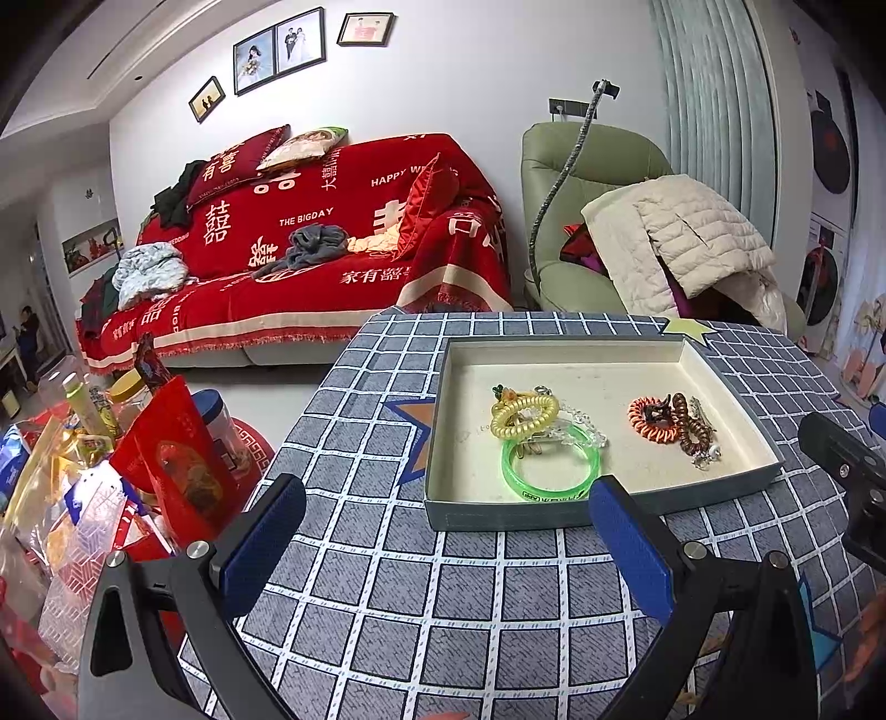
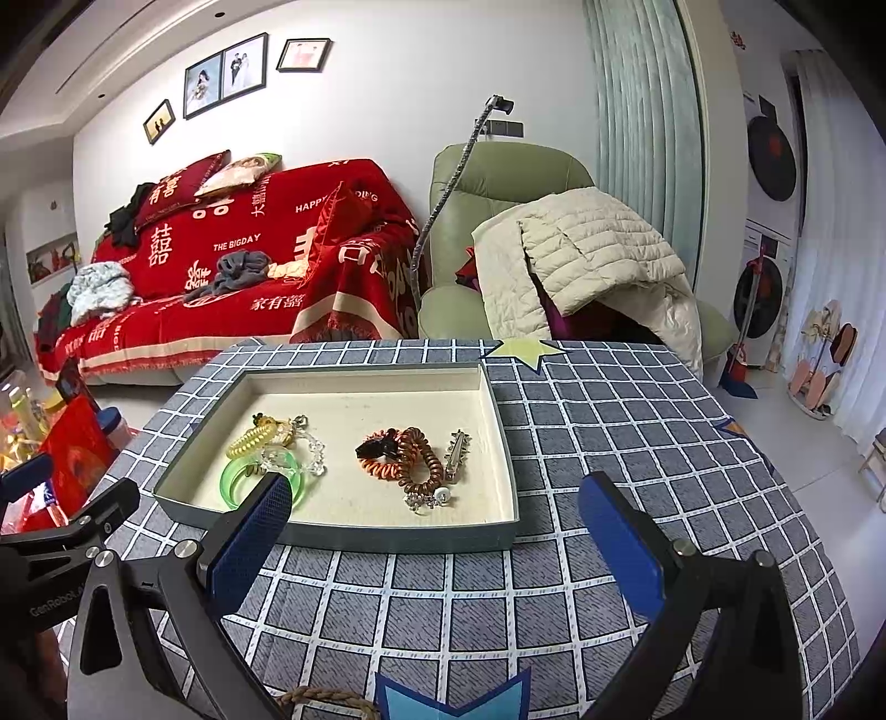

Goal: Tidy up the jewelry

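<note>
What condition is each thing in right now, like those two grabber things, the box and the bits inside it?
Left tool: open, empty.
Right tool: open, empty.
Tray box: lidless, flat on the table.
Green bangle: lying flat, in the box.
Yellow coil tie: resting partly on the bangle.
Orange coil tie: lying loose.

1. White wall (image 1: pixel 470 83) at the back, hung with framed photos (image 1: pixel 279 50).
2. Against it, a sofa (image 1: pixel 310 243) under a red throw with white lettering, strewn with red cushions (image 2: pixel 177 185) and loose clothes (image 1: pixel 315 246).
3. Beside the sofa, a green armchair (image 2: pixel 498 183) draped with a cream quilted jacket (image 2: pixel 587 249).
4. Pale ribbed curtain (image 1: pixel 714 99) to the right of the armchair.
5. Stacked white washing machines (image 2: pixel 767 232) at far right.
6. Light, glossy floor (image 2: pixel 830 437).
7. Counter (image 2: pixel 637 432) covered in a grey-blue checked cloth.
</note>
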Demonstrator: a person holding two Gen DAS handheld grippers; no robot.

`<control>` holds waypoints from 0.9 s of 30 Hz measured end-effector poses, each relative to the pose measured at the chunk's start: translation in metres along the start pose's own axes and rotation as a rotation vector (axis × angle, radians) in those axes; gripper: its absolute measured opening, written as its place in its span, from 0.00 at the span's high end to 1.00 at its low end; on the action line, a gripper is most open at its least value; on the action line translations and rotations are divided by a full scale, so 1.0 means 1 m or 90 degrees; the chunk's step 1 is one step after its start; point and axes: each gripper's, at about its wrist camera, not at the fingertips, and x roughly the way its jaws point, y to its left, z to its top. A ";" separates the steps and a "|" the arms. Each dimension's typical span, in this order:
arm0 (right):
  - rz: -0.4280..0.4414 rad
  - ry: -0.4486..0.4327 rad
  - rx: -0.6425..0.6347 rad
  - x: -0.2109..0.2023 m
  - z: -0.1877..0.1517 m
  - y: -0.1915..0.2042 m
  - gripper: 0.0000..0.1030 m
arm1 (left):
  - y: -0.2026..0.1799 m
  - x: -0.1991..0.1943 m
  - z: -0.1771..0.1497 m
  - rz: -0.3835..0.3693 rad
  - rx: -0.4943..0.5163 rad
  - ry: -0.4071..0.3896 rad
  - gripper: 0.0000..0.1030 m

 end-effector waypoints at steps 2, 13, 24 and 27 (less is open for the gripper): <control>-0.001 0.000 0.000 0.000 0.000 0.000 0.00 | 0.000 0.000 0.000 0.000 0.000 0.000 0.00; -0.001 -0.001 -0.001 -0.001 0.000 0.000 0.00 | 0.002 -0.001 0.000 -0.002 0.000 0.005 0.00; 0.000 0.000 0.000 -0.001 0.001 -0.001 0.00 | 0.002 -0.001 -0.001 -0.003 0.000 0.005 0.00; 0.000 -0.001 0.000 -0.001 0.001 -0.001 0.00 | 0.002 -0.001 0.000 -0.003 0.000 0.006 0.00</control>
